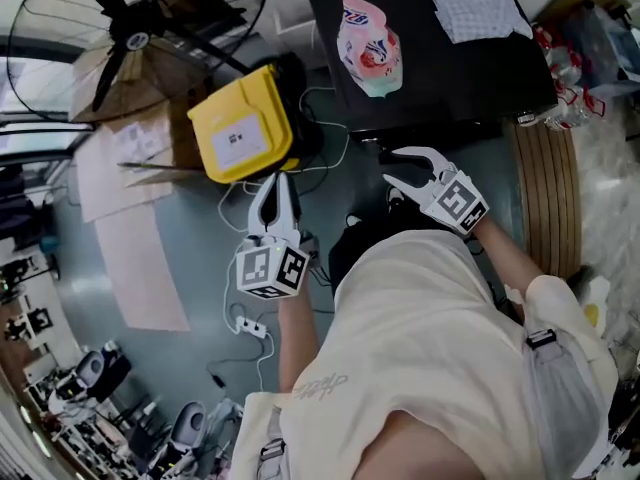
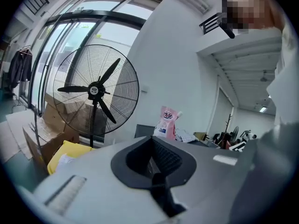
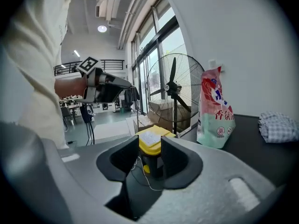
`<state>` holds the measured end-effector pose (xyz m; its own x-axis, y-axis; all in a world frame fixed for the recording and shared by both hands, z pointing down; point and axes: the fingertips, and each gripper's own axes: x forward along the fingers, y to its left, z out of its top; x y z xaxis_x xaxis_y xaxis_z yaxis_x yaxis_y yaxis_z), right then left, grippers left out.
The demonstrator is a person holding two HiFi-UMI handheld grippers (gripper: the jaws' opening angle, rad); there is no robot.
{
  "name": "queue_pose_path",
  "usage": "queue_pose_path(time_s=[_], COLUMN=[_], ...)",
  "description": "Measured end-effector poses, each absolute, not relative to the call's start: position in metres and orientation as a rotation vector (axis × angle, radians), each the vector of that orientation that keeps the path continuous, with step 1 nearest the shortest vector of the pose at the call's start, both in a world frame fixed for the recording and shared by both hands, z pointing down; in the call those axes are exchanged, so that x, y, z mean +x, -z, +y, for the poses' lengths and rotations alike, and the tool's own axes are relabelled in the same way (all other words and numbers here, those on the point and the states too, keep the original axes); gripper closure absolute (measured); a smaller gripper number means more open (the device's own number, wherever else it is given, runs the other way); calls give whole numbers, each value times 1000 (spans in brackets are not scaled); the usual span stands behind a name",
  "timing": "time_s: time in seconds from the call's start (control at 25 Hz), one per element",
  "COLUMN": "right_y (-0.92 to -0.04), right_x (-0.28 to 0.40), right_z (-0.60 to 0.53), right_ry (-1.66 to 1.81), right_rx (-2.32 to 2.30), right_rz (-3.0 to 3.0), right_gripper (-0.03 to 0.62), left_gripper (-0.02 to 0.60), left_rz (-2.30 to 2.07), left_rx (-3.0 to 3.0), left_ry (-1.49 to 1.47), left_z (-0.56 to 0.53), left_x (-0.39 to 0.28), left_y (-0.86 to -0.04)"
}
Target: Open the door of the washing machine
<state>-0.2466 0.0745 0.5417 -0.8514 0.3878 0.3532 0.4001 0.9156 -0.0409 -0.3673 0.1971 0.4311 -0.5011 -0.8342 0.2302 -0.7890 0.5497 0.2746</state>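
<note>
Two hand-held grippers (image 1: 273,183) (image 1: 393,167), one fan (image 1: 135,30), one yellow case (image 1: 240,128), one pink pouch (image 1: 368,46), one checked cloth (image 1: 478,3).

Loose cream T-shirt (image 1: 430,318), short-sleeved.

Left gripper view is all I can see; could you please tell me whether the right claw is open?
Observer: Yes, the right claw is open, with nothing between its jaws.
Operator: Thank you. Where is it?
Observer: The head view shows it at the front edge of the black top.
Operator: And my left claw?
Observer: From above, it hangs over the floor beside the yellow case.
</note>
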Motion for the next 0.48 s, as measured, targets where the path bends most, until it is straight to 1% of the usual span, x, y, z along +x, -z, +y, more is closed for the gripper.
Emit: queue_pose_path(time_s=[0.16, 0.48], right_y=[-585, -693], right_x=[-239, -234], right_z=[76, 72], right_ry=[107, 331], right_rx=[-560, -610], right_rz=[-2575, -2197], right_gripper=[448, 439], left_gripper=[563, 563], left_rz=[-2399, -2317], left_rx=[1361, 1349], left_ry=[157, 109], left_z=[197, 200], left_x=[-373, -386], left_y=[-450, -480])
